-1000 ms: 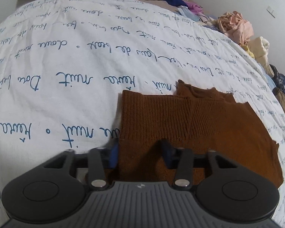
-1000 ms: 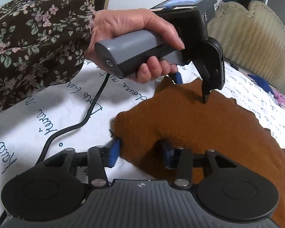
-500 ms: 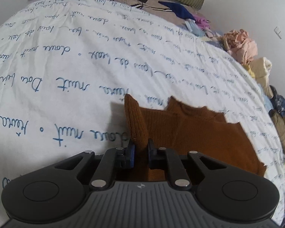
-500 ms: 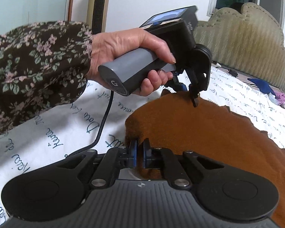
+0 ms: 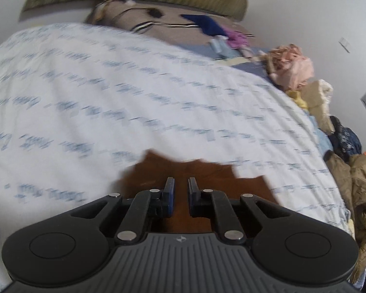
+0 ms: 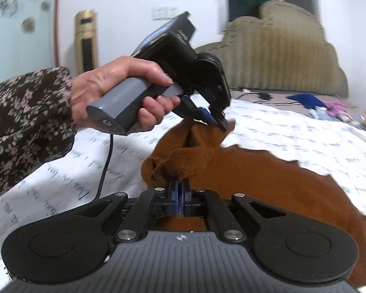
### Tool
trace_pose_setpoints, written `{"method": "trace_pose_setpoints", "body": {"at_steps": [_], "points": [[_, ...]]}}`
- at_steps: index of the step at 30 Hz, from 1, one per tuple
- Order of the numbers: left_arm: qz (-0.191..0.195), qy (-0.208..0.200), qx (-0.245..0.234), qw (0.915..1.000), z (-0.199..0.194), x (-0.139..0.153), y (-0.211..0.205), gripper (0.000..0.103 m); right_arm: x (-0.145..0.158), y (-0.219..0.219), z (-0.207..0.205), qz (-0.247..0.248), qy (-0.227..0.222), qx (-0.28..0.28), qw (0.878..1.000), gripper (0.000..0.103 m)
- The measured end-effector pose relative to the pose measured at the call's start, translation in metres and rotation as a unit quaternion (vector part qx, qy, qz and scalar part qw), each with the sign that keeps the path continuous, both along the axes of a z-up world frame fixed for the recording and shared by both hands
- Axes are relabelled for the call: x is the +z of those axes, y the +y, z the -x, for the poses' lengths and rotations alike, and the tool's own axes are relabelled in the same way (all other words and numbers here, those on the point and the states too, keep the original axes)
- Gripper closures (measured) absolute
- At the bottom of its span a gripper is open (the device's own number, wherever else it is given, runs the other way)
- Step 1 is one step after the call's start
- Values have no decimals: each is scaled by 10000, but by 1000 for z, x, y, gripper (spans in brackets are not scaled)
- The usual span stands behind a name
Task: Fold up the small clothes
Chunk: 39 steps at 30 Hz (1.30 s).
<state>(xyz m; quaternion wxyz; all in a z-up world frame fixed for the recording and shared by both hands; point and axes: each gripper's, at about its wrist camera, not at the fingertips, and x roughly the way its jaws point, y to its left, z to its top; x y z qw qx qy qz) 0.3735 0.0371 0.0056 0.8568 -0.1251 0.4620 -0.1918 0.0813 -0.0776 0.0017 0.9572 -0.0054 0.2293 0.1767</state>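
A small brown knit garment lies on the white bed sheet printed with blue script. My right gripper is shut on a bunched fold of its near edge, lifted off the sheet. In the right wrist view my left gripper pinches another part of the same edge, held higher. A person's hand in a floral sleeve grips its handle. In the blurred left wrist view the left gripper has brown fabric between its nearly closed pads.
An olive padded headboard stands at the far end of the bed. A pile of loose clothes runs along the bed's right side. A black cable trails from the left gripper across the sheet. A gold tower appliance stands by the wall.
Both grippers went from open around the garment's near edge to shut on it. They have lifted that edge off the sheet and carried it forward, so the fabric now bunches and hangs.
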Motion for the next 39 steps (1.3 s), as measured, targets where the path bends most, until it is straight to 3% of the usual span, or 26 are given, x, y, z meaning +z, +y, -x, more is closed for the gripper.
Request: {"method": "trace_pose_setpoints", "body": {"at_steps": [3,8,11,15,16,17,19,23,28,34,39], "points": [[-98,-82,-213,9997,1,10,-48,92,5,-38,4,-118,-123,-341,9993,102],[-136,-193,-346,9991,15,19,-79,92,-4,-101,-10,-740,460,-469,9951,101],[-231,-221,-77,9995,25,22,-45,92,-17,-128,-36,-1913,1084,-46,9755,87],[-513,-479,679,9952,60,21,42,92,-31,-133,-94,-2787,1762,255,9437,83],[-592,-517,861,9932,72,18,62,92,-36,-128,-111,-2961,1968,345,9340,73],[-669,-518,1038,9910,84,13,80,92,-40,-122,-127,-3056,2161,299,9268,55],[-721,-468,1331,9874,108,-2,111,92,-46,-107,-150,-3067,2350,206,9221,40],[-772,-284,1467,9858,142,-40,133,92,-45,-66,-185,-2559,2466,-199,9345,40],[-74,-38,1647,9863,155,-77,142,91,-52,-35,-207,-2230,2721,-502,9347,39],[795,-23,1780,9808,162,-99,161,91,-49,16,-223,-2167,2861,-24,9334,39],[956,-27,1776,9794,164,-109,158,91,-37,54,-222,-1564,2614,231,9522,39]]}}
